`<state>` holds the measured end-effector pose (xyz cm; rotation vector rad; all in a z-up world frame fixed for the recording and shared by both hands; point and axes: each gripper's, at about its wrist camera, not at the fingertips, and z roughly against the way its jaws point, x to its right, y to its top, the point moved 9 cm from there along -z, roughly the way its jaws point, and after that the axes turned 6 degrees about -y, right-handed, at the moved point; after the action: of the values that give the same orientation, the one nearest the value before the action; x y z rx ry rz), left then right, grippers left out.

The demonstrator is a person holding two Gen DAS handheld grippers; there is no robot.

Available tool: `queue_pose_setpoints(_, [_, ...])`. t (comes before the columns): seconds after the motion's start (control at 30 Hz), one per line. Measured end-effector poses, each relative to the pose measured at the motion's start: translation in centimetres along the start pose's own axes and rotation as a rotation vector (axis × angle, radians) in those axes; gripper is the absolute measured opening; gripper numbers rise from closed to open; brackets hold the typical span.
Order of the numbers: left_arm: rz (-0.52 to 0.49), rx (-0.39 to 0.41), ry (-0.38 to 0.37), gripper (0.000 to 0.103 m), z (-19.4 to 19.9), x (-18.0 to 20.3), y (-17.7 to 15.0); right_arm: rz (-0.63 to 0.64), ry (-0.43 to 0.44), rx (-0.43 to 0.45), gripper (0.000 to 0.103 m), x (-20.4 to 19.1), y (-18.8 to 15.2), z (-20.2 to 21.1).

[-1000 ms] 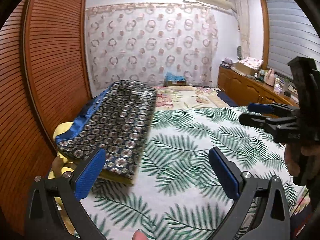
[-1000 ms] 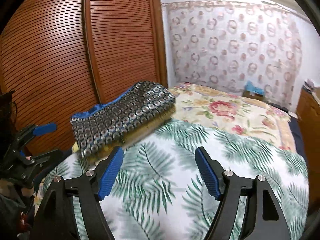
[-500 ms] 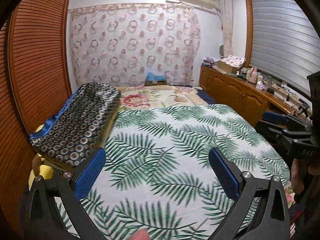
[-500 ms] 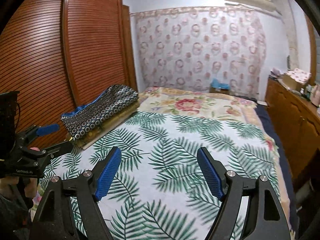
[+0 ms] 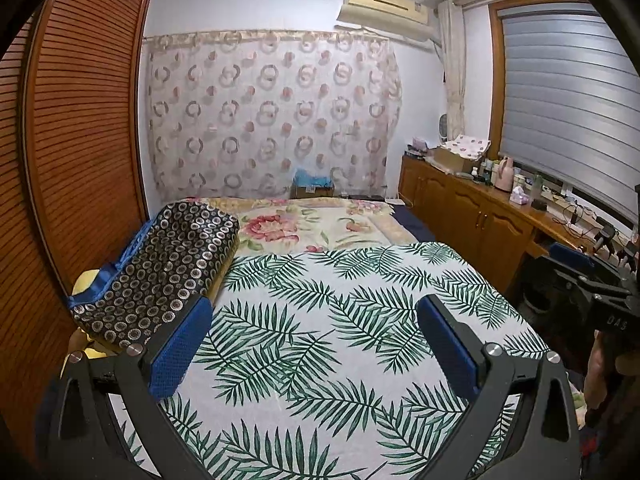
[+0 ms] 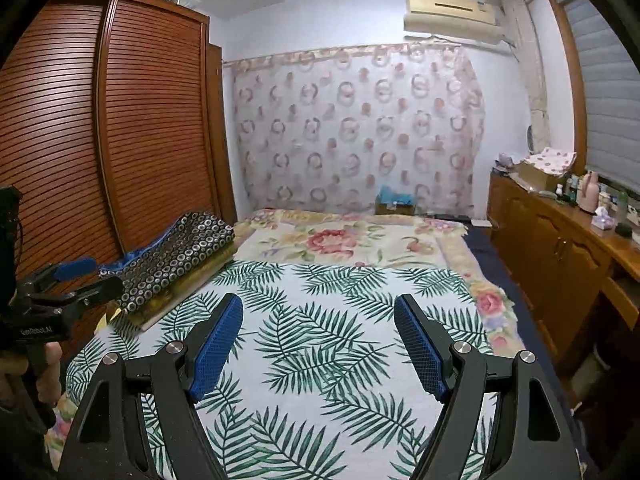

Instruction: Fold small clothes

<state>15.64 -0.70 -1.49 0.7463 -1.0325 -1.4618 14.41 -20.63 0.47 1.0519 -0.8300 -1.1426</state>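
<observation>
While both grippers' jaws gape apart above the palm-leaf sheet (image 5: 320,320), a folded ring-patterned cover (image 5: 160,272) lies left.

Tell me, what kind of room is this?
Most likely a home bedroom: a bed under a palm-leaf cover, a louvred wooden wardrobe beside it, and an air conditioner above a curtained wall.

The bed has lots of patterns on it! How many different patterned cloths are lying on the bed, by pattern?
Green palm-leaf sheet: 1
Pink flower blanket: 1
Dark folded cloth with little rings: 1
Total: 3
A yellow thing peeks out under the ring cloth; what it is cannot be told.
</observation>
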Motion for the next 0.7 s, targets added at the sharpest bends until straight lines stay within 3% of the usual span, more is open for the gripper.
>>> queue_pose_setpoints(0.7, [0.003, 0.011, 0.016, 0.102, 0.30, -0.42, 0.34, -0.011, -0.001, 0.004, 0.080, -0.03, -0.64, -0.29])
